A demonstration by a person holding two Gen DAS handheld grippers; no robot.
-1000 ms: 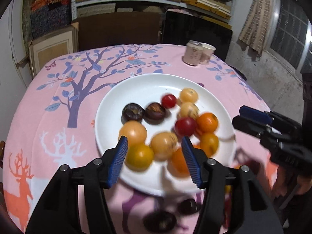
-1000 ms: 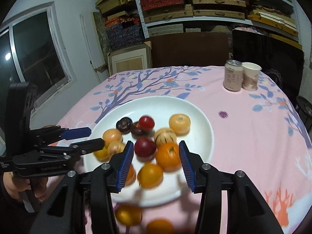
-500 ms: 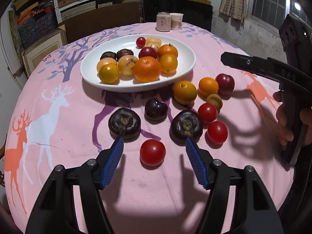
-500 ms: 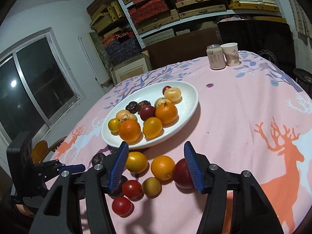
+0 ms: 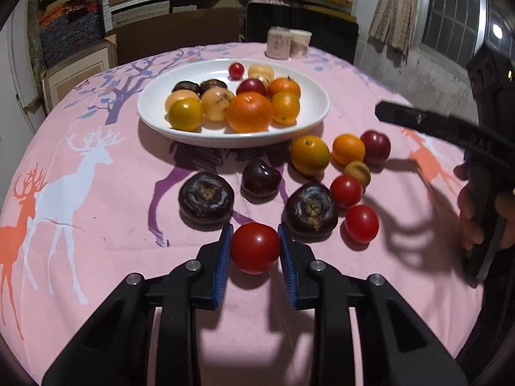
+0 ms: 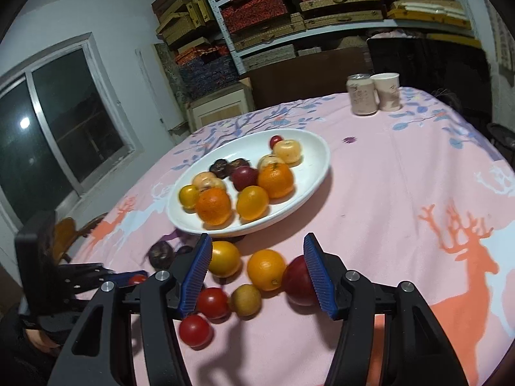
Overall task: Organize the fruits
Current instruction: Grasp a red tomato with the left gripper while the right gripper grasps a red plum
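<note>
On the pink cloth (image 5: 96, 225) we see a white plate (image 5: 313, 103) heaped with about 10 fruits: 1 big orange (image 5: 248, 112) in front, yellow and pale ones beside it, 2 dark ones and a small red one at the back. Some 11 more fruits lie loose on the cloth near the plate's front rim, apparently waiting to be gathered in. Our left tongs (image 5: 254, 247) have just closed on a red tomato (image 5: 255, 247), blue pads pressing both its sides, the fruit low over the cloth between 2 dark fruits, a grip we judge ready for the lift to the plate. Our right tongs (image 6: 257, 270) stand part open with nothing gripped, straddling a small orange (image 6: 266, 269), with a dark red fruit (image 6: 297, 281) by the right pad, likely lining up the next pick. A can (image 6: 362, 95) and a cup (image 6: 388, 91) stand touching at the far edge.
</note>
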